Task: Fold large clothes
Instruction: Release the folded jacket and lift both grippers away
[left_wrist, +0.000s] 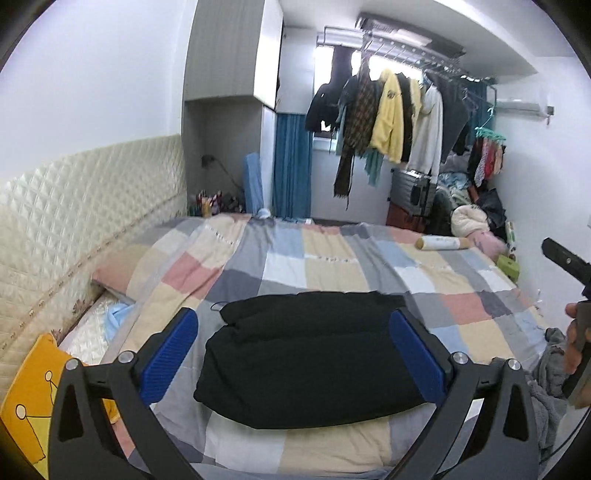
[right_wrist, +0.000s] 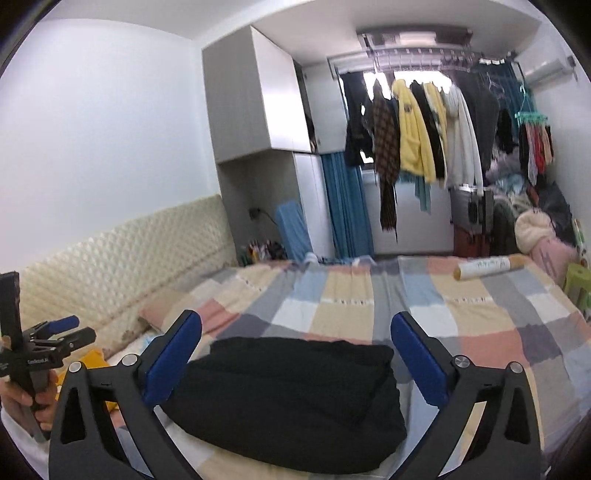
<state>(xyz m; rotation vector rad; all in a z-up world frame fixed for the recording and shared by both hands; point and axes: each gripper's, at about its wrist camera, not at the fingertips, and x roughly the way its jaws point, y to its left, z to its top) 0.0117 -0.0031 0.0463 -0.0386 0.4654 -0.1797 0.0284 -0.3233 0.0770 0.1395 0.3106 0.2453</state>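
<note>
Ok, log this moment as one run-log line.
stage: fold looks done | black garment: folded bundle on checked bedspread | left gripper: open, empty, above bundle | right gripper: open, empty

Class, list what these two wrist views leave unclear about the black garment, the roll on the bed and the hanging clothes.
- Black garment: its type and number of folds are hidden in both views; the dark fabric shows no detail.
- Roll: print too small and blurred, right wrist view.
- Hanging clothes: backlit by the window, dark items merge, left wrist view.
- Grey cloth: cut off by the frame edge.
</note>
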